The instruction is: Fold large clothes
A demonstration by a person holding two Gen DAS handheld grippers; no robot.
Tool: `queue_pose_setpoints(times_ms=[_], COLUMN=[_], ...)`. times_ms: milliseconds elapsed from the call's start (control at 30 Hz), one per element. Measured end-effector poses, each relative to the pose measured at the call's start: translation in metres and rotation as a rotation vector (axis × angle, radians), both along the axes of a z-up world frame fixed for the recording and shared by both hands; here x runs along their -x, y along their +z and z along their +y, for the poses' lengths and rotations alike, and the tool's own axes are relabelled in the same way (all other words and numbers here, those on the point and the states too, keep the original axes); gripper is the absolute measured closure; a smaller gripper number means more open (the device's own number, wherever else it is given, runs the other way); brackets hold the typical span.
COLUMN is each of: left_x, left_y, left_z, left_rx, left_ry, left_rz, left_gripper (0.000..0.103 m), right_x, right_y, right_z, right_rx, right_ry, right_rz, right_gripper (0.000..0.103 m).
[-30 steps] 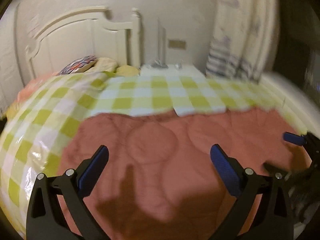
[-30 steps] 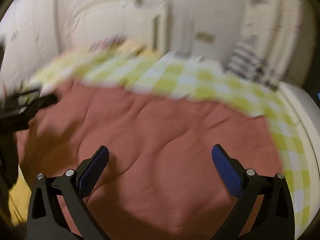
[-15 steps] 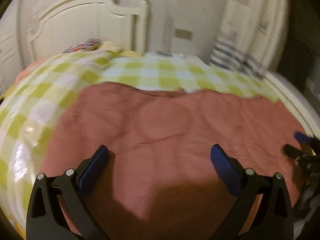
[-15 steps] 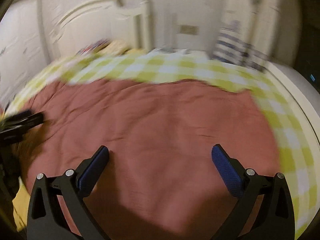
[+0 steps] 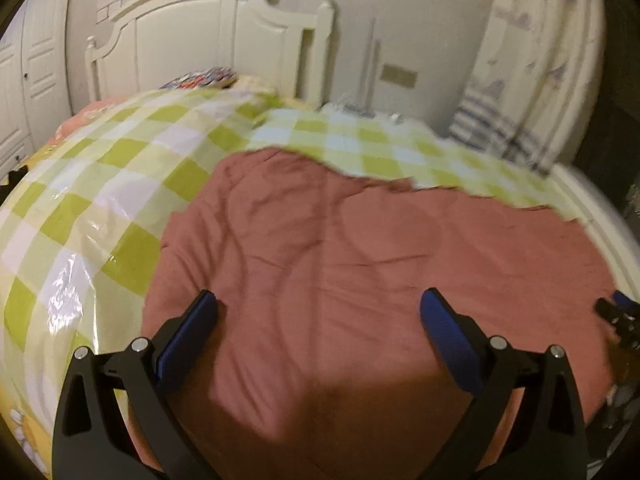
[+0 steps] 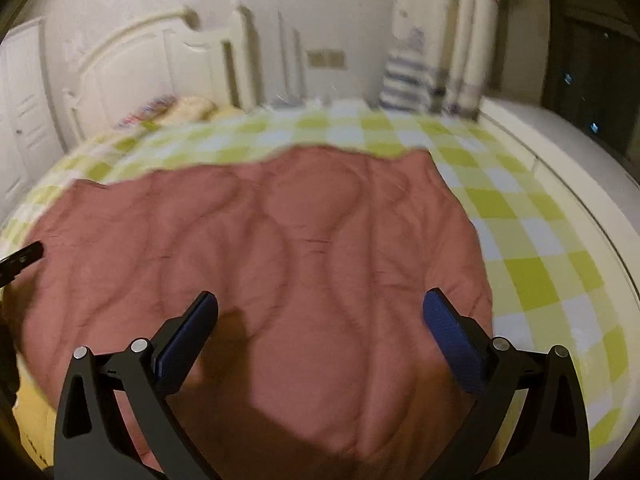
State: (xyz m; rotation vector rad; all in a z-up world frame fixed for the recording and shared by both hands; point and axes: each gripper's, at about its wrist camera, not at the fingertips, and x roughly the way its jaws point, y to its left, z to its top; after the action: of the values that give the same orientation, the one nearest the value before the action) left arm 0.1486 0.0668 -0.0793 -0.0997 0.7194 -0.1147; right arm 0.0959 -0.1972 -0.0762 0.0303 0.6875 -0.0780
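Observation:
A large reddish-brown quilted cloth (image 5: pixel 360 264) lies spread flat on the bed; it also fills the middle of the right wrist view (image 6: pixel 280 248). My left gripper (image 5: pixel 319 312) is open and empty above the cloth's near left part. My right gripper (image 6: pixel 320 312) is open and empty above the cloth's near right part. The tip of the right gripper (image 5: pixel 618 316) shows at the right edge of the left wrist view. The tip of the left gripper (image 6: pixel 22 258) shows at the left edge of the right wrist view.
The bed has a yellow-green checked cover (image 5: pixel 100 184), also seen in the right wrist view (image 6: pixel 532 248). A white headboard (image 5: pixel 208 36) and pillows (image 5: pixel 200 78) stand at the far end. Curtains (image 6: pixel 468 40) and striped fabric (image 6: pixel 404 84) are at the far right.
Both grippers have moved over the cloth with the views shifting; the left view has swung right, showing more checked cover on the left. Both stay open and empty.

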Motion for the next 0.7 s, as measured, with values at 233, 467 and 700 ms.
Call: queue_pose_setpoints(times_ms=[233, 467, 700], left_x=[0.043, 0.037, 0.041], left_y=[-0.011, -0.03, -0.008], left_z=[-0.075, -0.077, -0.011], left_rx=[-0.14, -0.177, -0.033], left_ry=[-0.217, -0.213, -0.037], left_rz=[-0.027, -0.009, -0.066], left_gripper=[0.002, 0.002, 0.002], right_x=[0.032, 0.028, 0.042], right_y=[-0.013, -0.03, -0.006], right_z=[0.083, 0.083, 0.032], right_rx=[0.114, 0.113, 0.084], right_ry=[0.266, 0.254, 0.095], right_rz=[-0.012, 0.012, -0.068], right_gripper=[0.005, 0.005, 0.005])
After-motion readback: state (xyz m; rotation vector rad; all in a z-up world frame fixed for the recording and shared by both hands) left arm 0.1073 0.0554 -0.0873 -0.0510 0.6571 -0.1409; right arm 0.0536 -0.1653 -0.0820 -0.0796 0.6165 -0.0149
